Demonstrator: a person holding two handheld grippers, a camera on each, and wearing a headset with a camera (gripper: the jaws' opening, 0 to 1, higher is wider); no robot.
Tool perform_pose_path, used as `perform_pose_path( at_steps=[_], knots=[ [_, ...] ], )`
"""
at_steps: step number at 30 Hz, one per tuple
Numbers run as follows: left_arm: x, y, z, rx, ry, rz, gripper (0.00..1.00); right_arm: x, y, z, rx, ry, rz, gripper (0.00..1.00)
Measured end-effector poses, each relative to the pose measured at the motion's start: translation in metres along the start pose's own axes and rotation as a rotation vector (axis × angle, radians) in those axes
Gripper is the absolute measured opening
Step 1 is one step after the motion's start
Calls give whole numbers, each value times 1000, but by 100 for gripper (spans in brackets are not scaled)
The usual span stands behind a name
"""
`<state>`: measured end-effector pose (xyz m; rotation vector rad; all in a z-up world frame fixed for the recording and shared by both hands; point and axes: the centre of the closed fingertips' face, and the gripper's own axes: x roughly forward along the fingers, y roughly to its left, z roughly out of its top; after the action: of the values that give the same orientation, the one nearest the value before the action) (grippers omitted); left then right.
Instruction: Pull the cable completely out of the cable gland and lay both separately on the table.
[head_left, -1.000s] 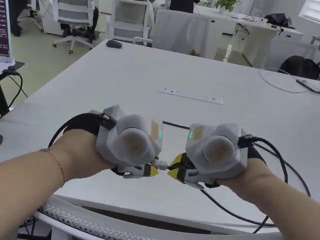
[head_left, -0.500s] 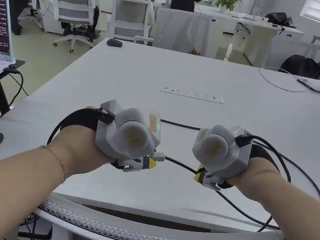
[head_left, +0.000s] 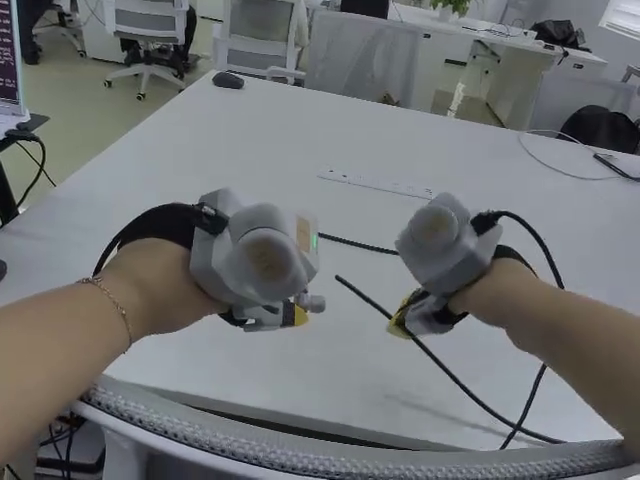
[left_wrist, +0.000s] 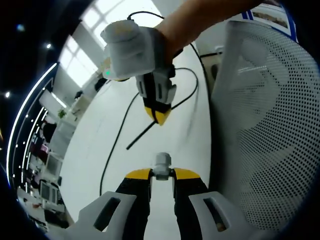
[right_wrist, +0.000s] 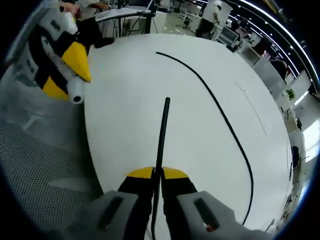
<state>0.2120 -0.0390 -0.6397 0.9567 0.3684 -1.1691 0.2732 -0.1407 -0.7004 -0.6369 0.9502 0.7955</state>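
My left gripper (head_left: 298, 315) is shut on the small white cable gland (head_left: 315, 302), just above the near part of the white table (head_left: 250, 150). In the left gripper view the gland (left_wrist: 162, 165) sits pinched between the yellow tips of the left gripper (left_wrist: 162, 174). The black cable (head_left: 365, 298) is out of the gland, and its free end hangs in the air a short way right of it. My right gripper (head_left: 400, 322) is shut on the cable. From the right gripper (right_wrist: 154, 173), the cable (right_wrist: 161, 135) pokes straight forward. The rest of it trails over the table.
A flat white strip (head_left: 385, 186) lies mid-table beyond the grippers. A mouse (head_left: 228, 80) rests at the far edge. A mesh chair back (head_left: 300, 450) runs along the near table edge. Office chairs (head_left: 148, 30) and desks stand behind.
The right gripper has drawn away to the right and upward with the cable. The cable end has left the gland, which stays in the left gripper. A gap has opened between them.
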Motion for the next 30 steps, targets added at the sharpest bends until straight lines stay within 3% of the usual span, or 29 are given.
perform_pose_path(
  at_steps=[4,7,10,11,13,18,21,25,29,30],
  knots=[
    [1,-3,-2,4,13,-8,17,10,-37,-1,96,-27,-81,6],
    [2,-2,-5,-6,21,-9,17,2,-48,-5,115,-21,-104,16],
    [3,-5,-3,-7,28,-18,17,-19,-55,3,166,-118,-111,15],
    [5,-8,0,28,27,-31,17,-27,-53,5,178,-142,-105,15],
    [9,-18,3,24,23,-85,17,-47,-41,7,183,-200,-100,15],
    [10,-21,14,56,25,-129,17,-92,1,-3,134,-270,-99,15],
    [16,-23,16,36,30,-192,17,-114,23,-11,89,-294,-117,14],
    [39,-21,7,12,56,-250,17,-138,50,-21,72,-332,-138,17],
    [68,-26,-7,-62,83,-316,17,-151,61,-33,55,-337,-180,19],
    [79,-26,-14,-41,101,-320,17,-155,63,-35,56,-341,-187,19]
  ],
)
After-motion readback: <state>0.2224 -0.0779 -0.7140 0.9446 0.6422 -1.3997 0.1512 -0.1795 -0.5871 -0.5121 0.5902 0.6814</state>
